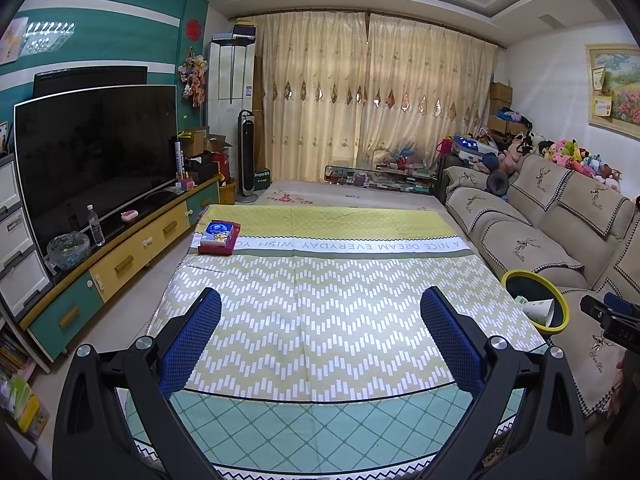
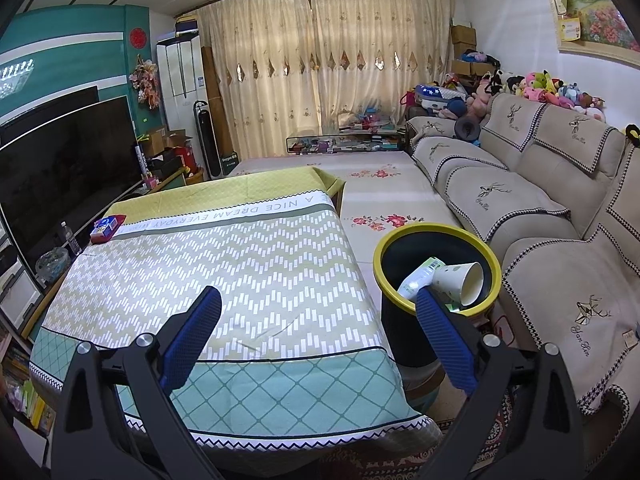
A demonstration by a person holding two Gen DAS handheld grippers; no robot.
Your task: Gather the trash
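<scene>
A black trash bin with a yellow rim (image 2: 436, 236) stands on the floor between the table and the sofa. Inside it lie a white paper cup (image 2: 464, 282) and a white-green wrapper (image 2: 418, 278). The same bin (image 1: 516, 276) shows at the right of the left wrist view, the cup (image 1: 540, 310) against its rim. My left gripper (image 1: 320, 304) hangs open above the patterned tablecloth (image 1: 320, 300), nothing between its blue pads. My right gripper (image 2: 318, 304) is open too, over the table's right edge, its right finger in front of the bin.
A tissue box on a red tray (image 1: 219, 237) sits at the table's far left. A TV (image 1: 96, 152) on a low cabinet runs along the left. A beige sofa (image 2: 540, 208) lines the right. The other hand-held gripper (image 1: 612, 320) shows at the right edge.
</scene>
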